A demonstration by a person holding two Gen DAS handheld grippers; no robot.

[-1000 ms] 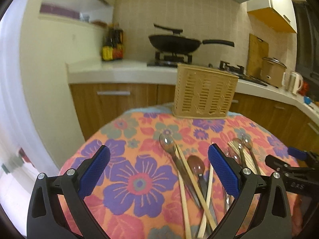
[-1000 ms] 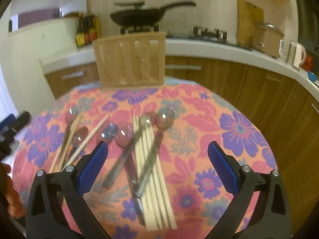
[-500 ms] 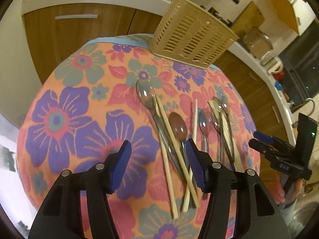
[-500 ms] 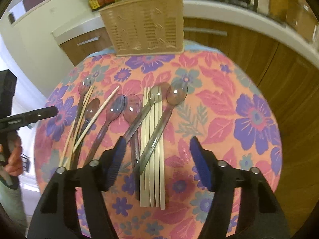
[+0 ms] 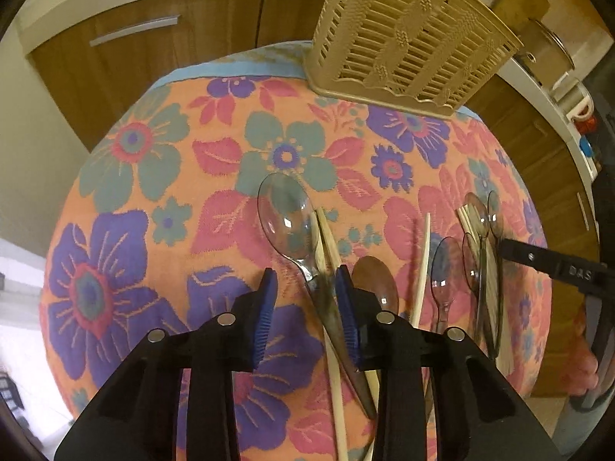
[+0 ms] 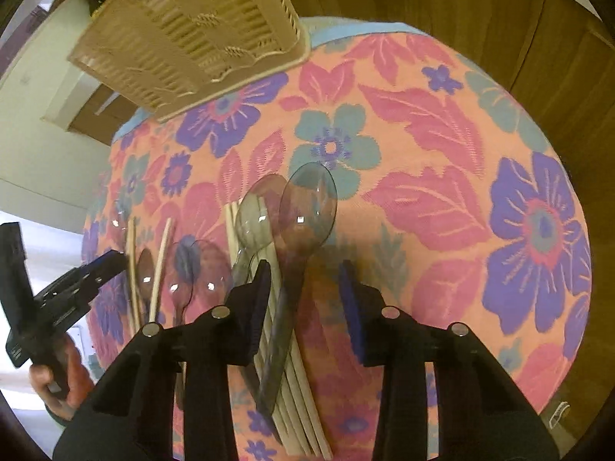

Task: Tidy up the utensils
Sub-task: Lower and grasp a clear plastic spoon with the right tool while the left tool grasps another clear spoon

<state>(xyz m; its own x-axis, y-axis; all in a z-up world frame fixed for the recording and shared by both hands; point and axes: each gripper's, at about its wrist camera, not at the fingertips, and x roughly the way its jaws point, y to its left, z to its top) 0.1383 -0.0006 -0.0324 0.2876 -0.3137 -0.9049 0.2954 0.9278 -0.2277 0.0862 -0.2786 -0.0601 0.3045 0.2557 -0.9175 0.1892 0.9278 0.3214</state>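
Several clear plastic spoons and wooden chopsticks lie on a floral tablecloth (image 5: pixel 161 199). My left gripper (image 5: pixel 305 299) is low over the table, its jaws partly closed with a gap, around the handle of a clear spoon (image 5: pixel 286 215) and chopsticks (image 5: pixel 326 238). A brown spoon (image 5: pixel 374 284) lies just right of it. My right gripper (image 6: pixel 303 299) is open over the handle of a grey spoon (image 6: pixel 307 203) that lies on a bundle of chopsticks (image 6: pixel 296 376). A beige slatted utensil basket (image 5: pixel 407 38) stands at the table's far edge; it also shows in the right wrist view (image 6: pixel 192 27).
More spoons (image 5: pixel 476 223) and a single chopstick (image 5: pixel 423 261) lie between the two grippers. Wooden kitchen cabinets (image 5: pixel 153 50) and a white counter stand behind the table. The table edge curves round close on all sides.
Both grippers have tilted down and come close to the table. Both have narrowed their jaws, the left one around a spoon handle and chopsticks, the right one over the grey spoon.
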